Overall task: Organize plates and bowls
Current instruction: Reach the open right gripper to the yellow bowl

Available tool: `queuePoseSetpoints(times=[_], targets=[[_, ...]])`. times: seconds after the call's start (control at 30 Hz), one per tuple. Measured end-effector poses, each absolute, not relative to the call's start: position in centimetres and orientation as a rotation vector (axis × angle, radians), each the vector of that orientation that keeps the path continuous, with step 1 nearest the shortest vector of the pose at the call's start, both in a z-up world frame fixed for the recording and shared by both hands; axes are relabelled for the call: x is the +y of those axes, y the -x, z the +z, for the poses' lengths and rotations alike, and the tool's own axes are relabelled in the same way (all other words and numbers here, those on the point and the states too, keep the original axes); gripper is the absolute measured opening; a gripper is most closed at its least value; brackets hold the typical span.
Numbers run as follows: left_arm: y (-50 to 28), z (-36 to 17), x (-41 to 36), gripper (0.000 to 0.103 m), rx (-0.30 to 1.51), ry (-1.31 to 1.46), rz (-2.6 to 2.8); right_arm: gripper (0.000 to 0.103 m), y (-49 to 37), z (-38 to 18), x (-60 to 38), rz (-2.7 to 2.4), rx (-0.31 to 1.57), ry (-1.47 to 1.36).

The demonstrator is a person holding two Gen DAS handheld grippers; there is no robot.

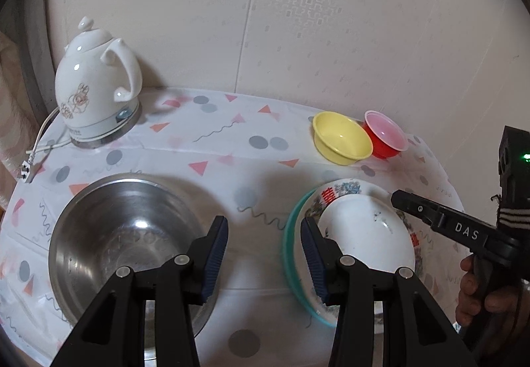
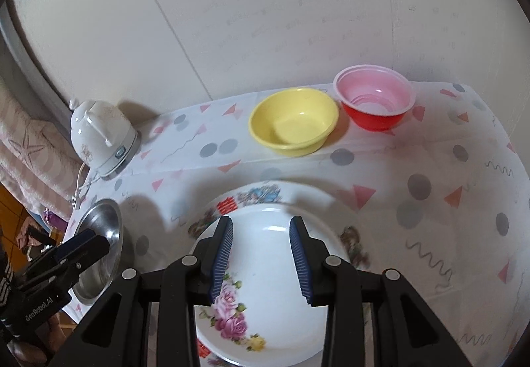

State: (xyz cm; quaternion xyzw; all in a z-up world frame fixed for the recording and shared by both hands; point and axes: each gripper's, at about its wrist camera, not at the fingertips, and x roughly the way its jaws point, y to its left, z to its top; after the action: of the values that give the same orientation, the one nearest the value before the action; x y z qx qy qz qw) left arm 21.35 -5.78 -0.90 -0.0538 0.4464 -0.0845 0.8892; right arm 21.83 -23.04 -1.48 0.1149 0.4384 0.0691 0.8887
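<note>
A table (image 2: 430, 168) draped in a white cloth (image 1: 215, 148) with pink triangles and grey dots is holding a kettle (image 1: 94, 82) at the far left, a steel bowl (image 1: 129, 241), a stack of plates (image 2: 275, 267), and 2 bowls, yellow (image 2: 293, 121) and red (image 2: 374, 101), sitting side by side near the wall.

cream embossed wall (image 1: 298, 19); patterned tablecloth (image 1: 205, 148); orange floor (image 2: 13, 221).

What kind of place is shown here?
Probably a home kitchen or dining corner: a table under a patterned cloth against a wall, with an electric kettle, a steel bowl and stacked plates.
</note>
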Motion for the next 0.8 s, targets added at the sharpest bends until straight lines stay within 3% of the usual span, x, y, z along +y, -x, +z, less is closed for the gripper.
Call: queuePoseSetpoints(times=[0.8], targets=[[-26.7,-3.3,-8.8,0.048,1.015,0.132,-0.147,0.036,-28.6,-3.8,-28.8,0.078,0.964,-0.402]])
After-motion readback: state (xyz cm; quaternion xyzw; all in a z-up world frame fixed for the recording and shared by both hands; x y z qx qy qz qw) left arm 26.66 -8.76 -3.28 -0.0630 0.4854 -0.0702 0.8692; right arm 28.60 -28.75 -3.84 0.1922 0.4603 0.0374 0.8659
